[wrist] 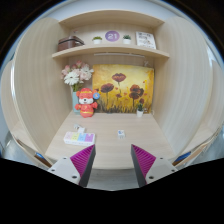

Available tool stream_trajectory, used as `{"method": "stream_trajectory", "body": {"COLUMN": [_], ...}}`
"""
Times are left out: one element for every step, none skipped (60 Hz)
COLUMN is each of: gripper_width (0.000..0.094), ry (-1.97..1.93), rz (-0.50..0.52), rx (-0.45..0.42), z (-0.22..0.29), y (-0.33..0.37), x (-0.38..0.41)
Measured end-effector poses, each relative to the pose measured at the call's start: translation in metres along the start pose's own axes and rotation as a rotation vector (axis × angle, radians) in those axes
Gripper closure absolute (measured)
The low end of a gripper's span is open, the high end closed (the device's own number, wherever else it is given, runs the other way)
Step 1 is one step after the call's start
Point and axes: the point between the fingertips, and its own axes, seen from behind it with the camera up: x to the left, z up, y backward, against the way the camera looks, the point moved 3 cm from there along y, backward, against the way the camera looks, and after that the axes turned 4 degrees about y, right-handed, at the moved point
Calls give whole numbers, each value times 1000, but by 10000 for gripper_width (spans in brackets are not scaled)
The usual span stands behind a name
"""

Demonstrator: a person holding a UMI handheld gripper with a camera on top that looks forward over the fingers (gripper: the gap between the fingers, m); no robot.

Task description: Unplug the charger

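A small white object [121,132], possibly the charger, sits on the wooden desk [110,145] well ahead of my fingers; it is too small to tell any cable or socket. My gripper [112,152] is open and empty, hovering over the desk's front part. Its magenta pads [84,160] stand wide apart with only bare desk between them.
A pink and white box [78,137] lies on the desk at the left. A red doll [87,102], white flowers [75,76], a flower painting [121,88] and a small plant [140,106] stand at the back. A shelf [108,50] above carries a box, a clock and a frame.
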Motion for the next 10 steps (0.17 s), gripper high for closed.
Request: {"method": "stream_trajectory", "body": {"gripper_width": [244,243,244,244,244,244,243,242,243,243], "ry": [0,0,1,1,1,1,-1,-2,-3,-3], "rz": [1,3,5,7,10,12,14,15,16,17], "rx": [2,3,5,7,9,11,11,12,12,12], "z": [-1,-2,-3,-4,-4,-5,-7,-7,-7,-7], "y": [1,2,2,3,4,4,5,5,6,6], "x": [0,1,2,3,4,5,6,7,8,9]}}
